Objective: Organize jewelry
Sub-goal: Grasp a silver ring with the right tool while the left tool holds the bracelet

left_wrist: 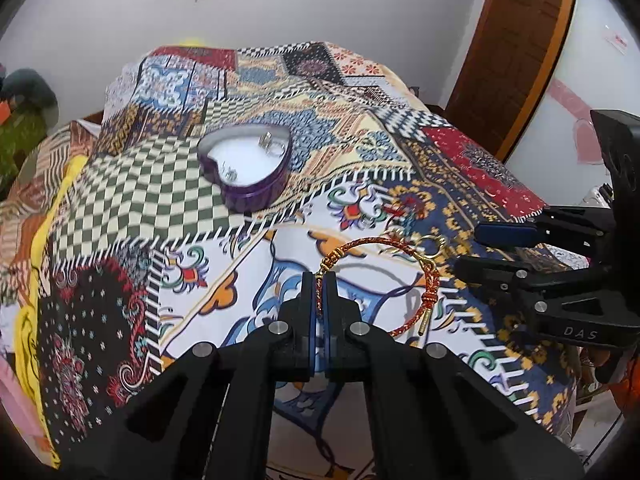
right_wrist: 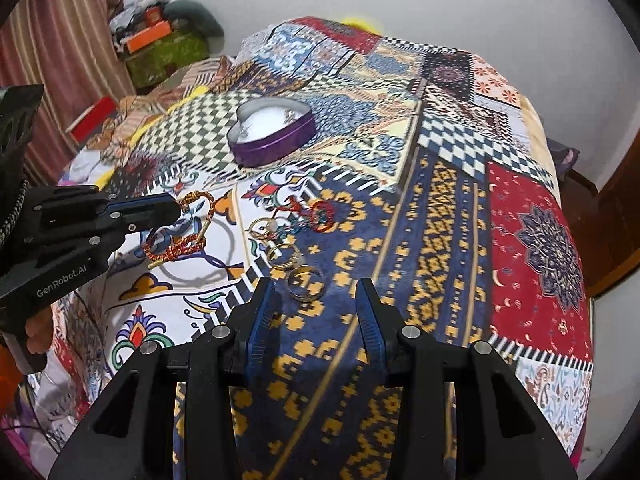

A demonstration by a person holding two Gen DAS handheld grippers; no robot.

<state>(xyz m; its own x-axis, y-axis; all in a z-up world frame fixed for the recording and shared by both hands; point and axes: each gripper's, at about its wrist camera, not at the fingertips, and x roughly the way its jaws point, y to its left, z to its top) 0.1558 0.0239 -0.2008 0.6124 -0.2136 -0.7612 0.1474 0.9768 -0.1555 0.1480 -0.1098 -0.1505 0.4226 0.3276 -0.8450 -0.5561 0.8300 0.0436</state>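
A red-and-gold braided bracelet [left_wrist: 372,242] hangs a little above the cloth and casts a shadow on it. My left gripper [left_wrist: 319,278] is shut on its cord. The right wrist view shows the same grip, left gripper [right_wrist: 176,206] holding the bracelet [right_wrist: 178,249]. A purple heart-shaped tin [left_wrist: 248,168] with a white lining and a few silver pieces stands further back, also tin [right_wrist: 272,140]. My right gripper [right_wrist: 316,292] stands open over the cloth, holding nothing. A gold ring [right_wrist: 306,282] lies just ahead of its fingertips. More rings [right_wrist: 280,256] and a red piece [right_wrist: 320,212] lie beyond.
A patchwork bedspread [right_wrist: 440,208] covers the whole surface. My right gripper [left_wrist: 472,250] reaches in from the right of the left wrist view. A wooden door [left_wrist: 512,48] stands at the back right. Boxes and clutter [right_wrist: 160,40] sit by a striped curtain [right_wrist: 60,40] at the left.
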